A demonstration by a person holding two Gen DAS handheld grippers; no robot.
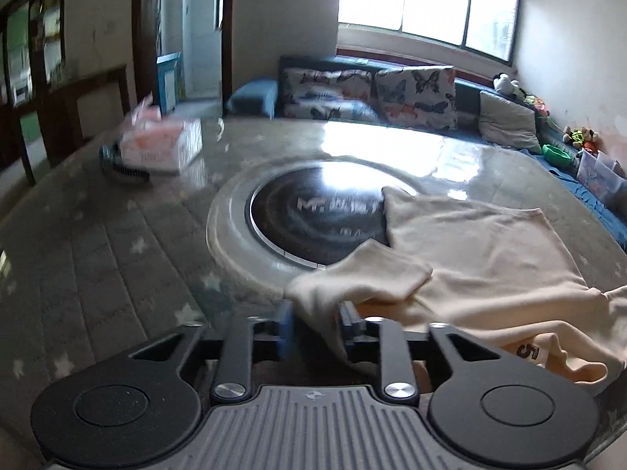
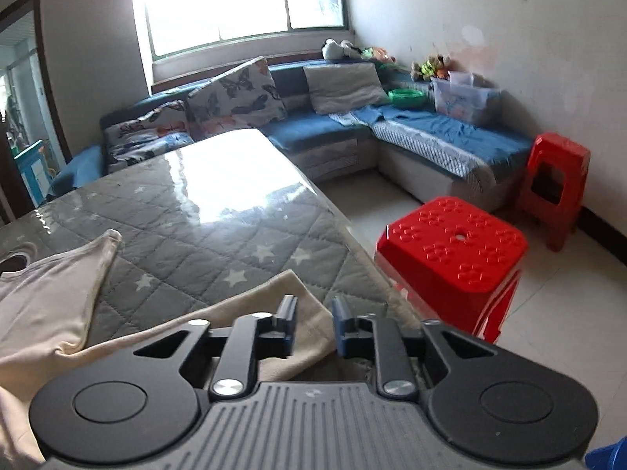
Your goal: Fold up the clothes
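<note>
Cream garment (image 1: 490, 250) lies on quilted table (image 1: 98, 258), partly over round black hob. Left gripper (image 1: 313, 325) jaws parted, sleeve fold between (pads not pressing, seems). Right gripper (image 2: 311, 323) released over hem corner. Fold step just laid; next: regrasp w/ both, fold again.

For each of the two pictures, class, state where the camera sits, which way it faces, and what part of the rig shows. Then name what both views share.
Left wrist: sits on the left gripper, facing across the table toward the sofa and window; jaws parted around a fold of the cream garment.
Right wrist: sits on the right gripper, facing the table's corner, the red stool and sofa; jaws parted above the garment's edge.
Shared: garment, table, sofa, window.
</note>
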